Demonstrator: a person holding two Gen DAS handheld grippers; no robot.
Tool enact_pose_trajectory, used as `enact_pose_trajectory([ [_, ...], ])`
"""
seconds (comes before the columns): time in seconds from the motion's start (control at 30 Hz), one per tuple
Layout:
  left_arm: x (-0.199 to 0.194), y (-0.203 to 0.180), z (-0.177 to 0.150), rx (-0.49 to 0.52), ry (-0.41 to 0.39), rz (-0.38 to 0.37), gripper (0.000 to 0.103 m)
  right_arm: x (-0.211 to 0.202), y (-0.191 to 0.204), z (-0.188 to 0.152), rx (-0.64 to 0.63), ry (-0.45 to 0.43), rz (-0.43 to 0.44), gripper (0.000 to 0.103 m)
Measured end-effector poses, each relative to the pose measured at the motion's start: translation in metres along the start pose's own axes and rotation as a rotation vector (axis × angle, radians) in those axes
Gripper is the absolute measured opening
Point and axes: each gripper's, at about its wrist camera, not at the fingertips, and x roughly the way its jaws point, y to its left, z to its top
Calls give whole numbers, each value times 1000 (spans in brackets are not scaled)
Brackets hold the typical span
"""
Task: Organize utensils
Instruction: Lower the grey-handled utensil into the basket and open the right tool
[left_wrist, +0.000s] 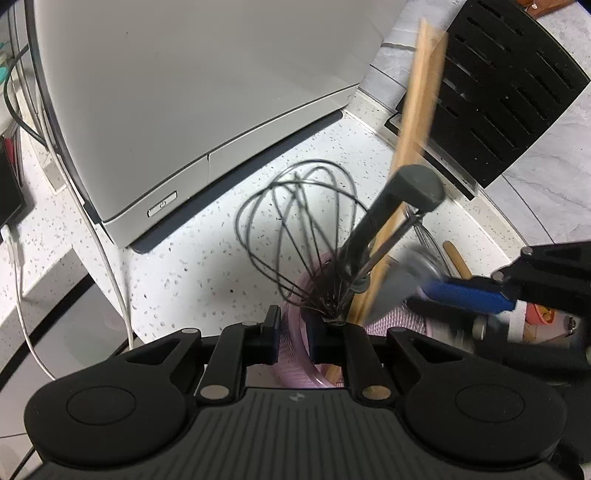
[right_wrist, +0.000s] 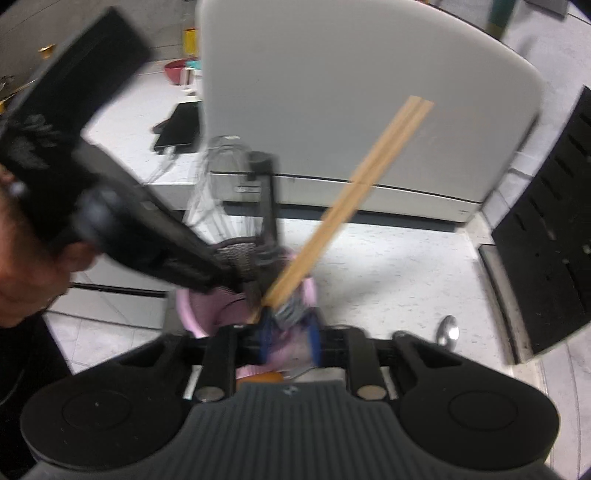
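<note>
The left gripper (left_wrist: 293, 334) clamps its two fingers (left_wrist: 272, 328) on the rim of a pink holder (left_wrist: 295, 363), steadying it on the speckled counter (left_wrist: 192, 266). The right gripper (right_wrist: 288, 334), seen from its own camera through heavy blur, appears to close its blue-padded fingers (right_wrist: 314, 338) around the lower end of a pair of wooden chopsticks (right_wrist: 354, 184), which slant up out of the holder toward the grey appliance (right_wrist: 351, 92) behind. Whether the pads actually press on the wood cannot be told from the smeared frame.

The job looks well advanced. A wire whisk (left_wrist: 299, 221) and a grey-handled tool (left_wrist: 391, 214) already stand in the holder beside the chopsticks. At least one piece remains out: a metal spoon (right_wrist: 447, 330) lies on the counter to the right of the holder, and the left view suggests more handles near the right gripper, too blurred to name.

The left camera shows the clamp on the rim, the whisk's wires in sharp detail, a slotted black knife block (left_wrist: 509, 88) and white cables (left_wrist: 110, 266) trailing past the appliance. The right camera alone shows the loose spoon, a dark phone-like slab (right_wrist: 179, 127) on the far counter, a red bowl (right_wrist: 175, 70), and part of the person leaning in at the left edge.
</note>
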Motion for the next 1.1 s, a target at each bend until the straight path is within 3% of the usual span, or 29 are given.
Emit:
enact_pose_trajectory([
  [0.33,-1,-4,-2,4,0,24,12,0,-6,-1,40,0,15,4],
  [0.47,-1,-3,-1,-17,-10,34,9,-5,-6,-5,54,-1,33,15],
  [0.7,-2,-3,-1,-18,-12,39,8,-31,-11,-12,77,-31,48,22],
  [0.9,-2,-4,-1,-18,-14,42,8,-47,-40,-24,125,-35,-20,25],
  [1.1,-3,-4,-1,-11,-16,42,8,-32,-82,-47,197,45,-101,25],
])
